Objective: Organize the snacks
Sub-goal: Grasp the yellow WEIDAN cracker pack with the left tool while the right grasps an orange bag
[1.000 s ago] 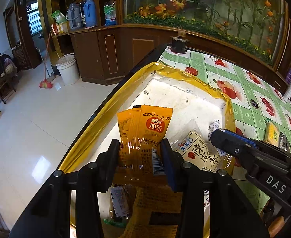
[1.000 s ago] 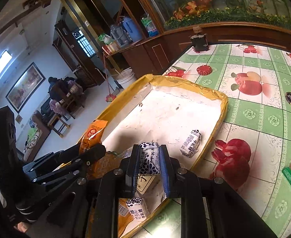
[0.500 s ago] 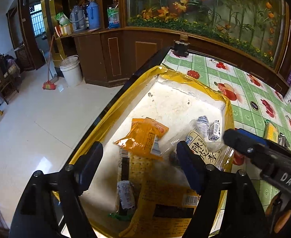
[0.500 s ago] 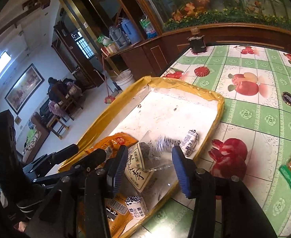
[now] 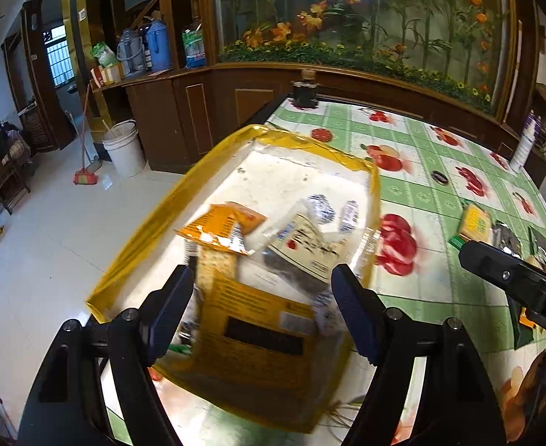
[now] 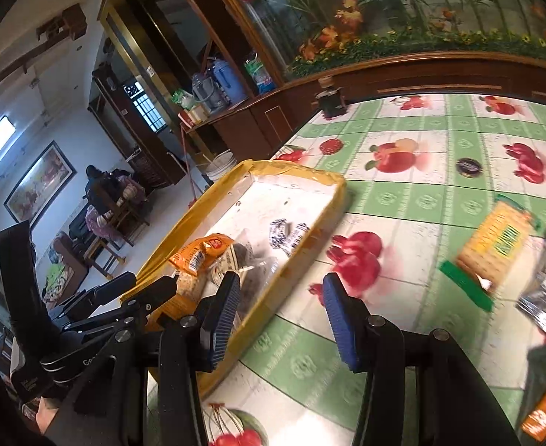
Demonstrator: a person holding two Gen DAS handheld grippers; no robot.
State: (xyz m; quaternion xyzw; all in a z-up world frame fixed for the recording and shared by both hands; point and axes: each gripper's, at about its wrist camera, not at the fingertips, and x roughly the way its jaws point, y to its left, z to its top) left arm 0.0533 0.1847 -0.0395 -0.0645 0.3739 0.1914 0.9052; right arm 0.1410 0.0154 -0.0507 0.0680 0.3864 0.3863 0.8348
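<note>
Several crinkled snack packets [image 5: 222, 228] in tray [image 5: 131, 252]

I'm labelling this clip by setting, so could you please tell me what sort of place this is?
Most likely a family home's dining and living area: a table under a fruit-print oilcloth, thermos flasks on a wooden sideboard, and a broom by a white bucket.

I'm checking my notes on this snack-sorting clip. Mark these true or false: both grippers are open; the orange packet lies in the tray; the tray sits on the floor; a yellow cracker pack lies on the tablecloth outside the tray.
1. Both grippers are open. True: the left gripper and right gripper hold nothing.
2. The orange packet lies in the yellow-rimmed tray. True.
3. The tray sits on the floor. False: it rests on the fruit-print tablecloth.
4. A yellow cracker pack lies outside the tray. True.
</note>
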